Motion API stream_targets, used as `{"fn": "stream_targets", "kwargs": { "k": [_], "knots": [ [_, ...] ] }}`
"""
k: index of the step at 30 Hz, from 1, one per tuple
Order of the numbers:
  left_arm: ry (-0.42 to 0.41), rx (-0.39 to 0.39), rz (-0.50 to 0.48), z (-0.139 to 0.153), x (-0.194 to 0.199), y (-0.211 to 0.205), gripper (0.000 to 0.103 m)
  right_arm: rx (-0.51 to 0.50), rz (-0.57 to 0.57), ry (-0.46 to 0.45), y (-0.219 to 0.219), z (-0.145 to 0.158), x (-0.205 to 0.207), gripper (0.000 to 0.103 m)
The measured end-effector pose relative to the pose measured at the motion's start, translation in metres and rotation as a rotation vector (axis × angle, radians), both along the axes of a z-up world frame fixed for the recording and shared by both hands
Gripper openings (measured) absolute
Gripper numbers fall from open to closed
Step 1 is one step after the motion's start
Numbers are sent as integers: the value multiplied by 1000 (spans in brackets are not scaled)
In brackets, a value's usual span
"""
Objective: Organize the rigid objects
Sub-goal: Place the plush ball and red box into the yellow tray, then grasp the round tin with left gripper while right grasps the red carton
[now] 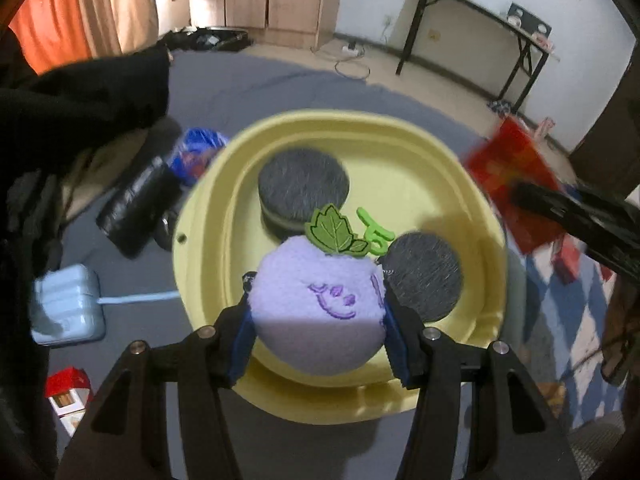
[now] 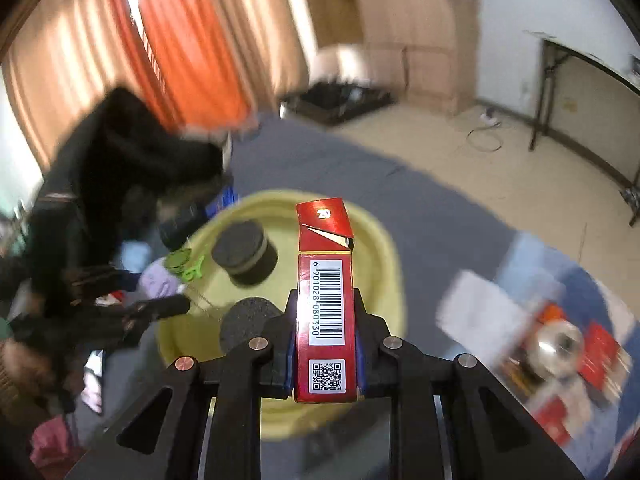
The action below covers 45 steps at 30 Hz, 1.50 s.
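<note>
My left gripper [image 1: 316, 312] is shut on a round purple plush toy [image 1: 320, 304] with a green leaf and a stitched face, held over the near part of a yellow basin [image 1: 400, 136]. Two dark round pucks lie in the basin, one at the back [image 1: 303, 184] and one at the right [image 1: 422, 276]. My right gripper [image 2: 325, 344] is shut on a red carton [image 2: 326, 280] with a barcode, above the yellow basin [image 2: 380, 248]. The right wrist view also shows the plush toy [image 2: 160, 280] and the left gripper [image 2: 156, 308], blurred. The red carton [image 1: 512, 168] appears blurred at the right of the left wrist view.
The basin sits on a grey sheet [image 1: 248, 80]. A black cylinder [image 1: 136, 204], a blue packet [image 1: 196, 148], a light blue case [image 1: 66, 306] and a red and white box [image 1: 66, 392] lie left of it. A checked cloth with red boxes [image 2: 592, 352] lies to the right.
</note>
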State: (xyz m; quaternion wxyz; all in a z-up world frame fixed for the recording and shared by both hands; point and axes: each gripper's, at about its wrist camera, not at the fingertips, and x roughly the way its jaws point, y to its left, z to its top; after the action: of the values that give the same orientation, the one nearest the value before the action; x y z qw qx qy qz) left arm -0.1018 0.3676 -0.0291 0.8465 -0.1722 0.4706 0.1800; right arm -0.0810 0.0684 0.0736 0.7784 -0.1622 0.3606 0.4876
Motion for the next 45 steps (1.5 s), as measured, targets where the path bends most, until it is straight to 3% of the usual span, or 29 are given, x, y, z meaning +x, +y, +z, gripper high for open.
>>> {"fn": "stream_targets", "kwargs": {
  "k": [4,8,10,13,14,15,16,17,19,20,22,25,28,32,34,36,39,42,45],
  "knots": [
    [27,-11,9,-19,0,5,57,-94,14,3,54,-24,3,20],
    [33,-30,-17,-40,-2,9,57,-172,0,-3,79,-43,10,21],
    [0,-21,-24,-41,-3,9,58,-192,-30,-21,86,-53,21,21],
    [-51,-37,-19,-40,-7,8,67,-177,-44,-6,90,-62,24,23],
    [-64,-36,-19,-39,-7,6,79,-175,-49,2,93,-68,21,41],
    [-83,-27,-7,-36,-11,3,81,-173,-61,10,90,-70,21,56],
    [-110,-13,3,-32,-15,1,91,-147,-74,23,85,-68,19,66],
    [-154,1,23,-23,-24,-2,103,-108,-74,33,77,-65,15,76],
    [-213,3,60,-10,-35,-4,103,-19,-141,8,51,-46,7,95],
    [-226,-5,67,-3,-37,-5,103,14,-167,-3,39,-38,5,98],
    [-240,-17,41,16,-31,-12,103,120,-247,-37,-11,-9,1,102],
    [-269,-12,-74,46,-3,-45,103,191,-350,-70,-91,22,10,103],
    [-281,11,-198,71,46,-95,103,120,-444,-156,-174,31,25,103],
    [-226,57,-311,70,111,-155,103,-8,-566,-222,-272,16,53,103],
    [-164,89,-327,59,138,-176,103,-16,-595,-215,-303,0,66,103],
    [-155,93,-365,52,161,-194,103,-3,-614,-184,-330,-13,78,103],
    [-131,133,-394,41,184,-215,103,37,-634,-153,-351,-28,88,103],
    [-115,113,-422,29,194,-224,103,57,-621,-153,-366,-36,99,103],
    [-94,135,-454,19,208,-234,103,19,-579,-177,-349,-54,111,102]
  ]
}}
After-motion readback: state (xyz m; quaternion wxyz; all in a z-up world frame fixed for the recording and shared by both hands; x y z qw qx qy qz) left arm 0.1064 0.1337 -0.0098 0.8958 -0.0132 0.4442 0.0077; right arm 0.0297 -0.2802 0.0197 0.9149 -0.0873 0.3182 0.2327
